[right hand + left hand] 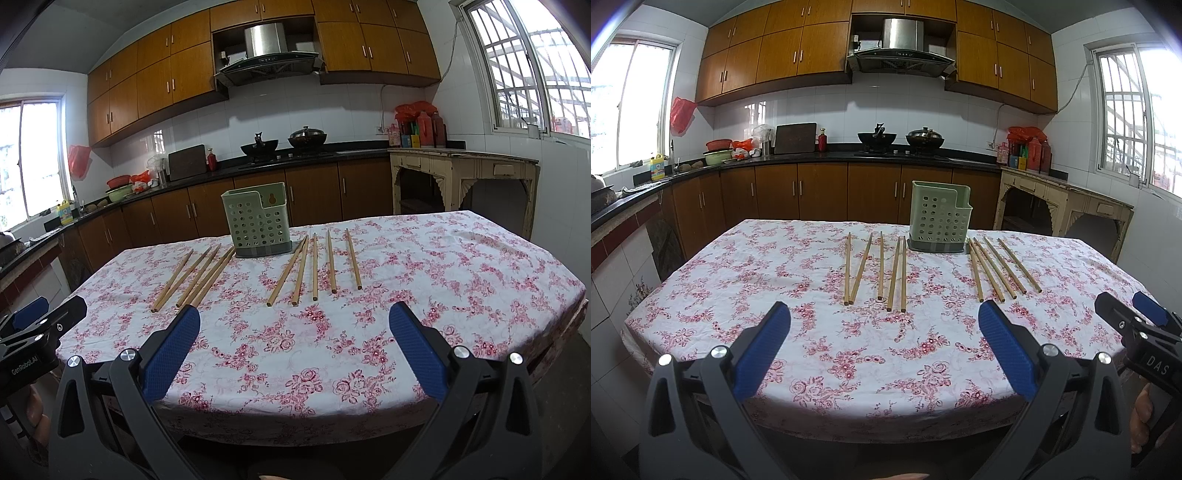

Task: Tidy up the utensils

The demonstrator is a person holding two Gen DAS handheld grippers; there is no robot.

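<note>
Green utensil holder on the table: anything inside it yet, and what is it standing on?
The green holder stands on a grey drip tray on the floral tablecloth. Nothing sticks out above its rim; its perforated walls hide the bottom. All the chopsticks lie outside it.

Tiled white walls (894, 107) carry wooden upper cabinets (775, 55) and a steel range hood (901, 48) above a black countertop (798, 157) on wooden base cabinets (820, 190), daylight enters barred windows (524, 62) at both sides, and a worn cream side table (461, 173) stands at the right wall.
</note>
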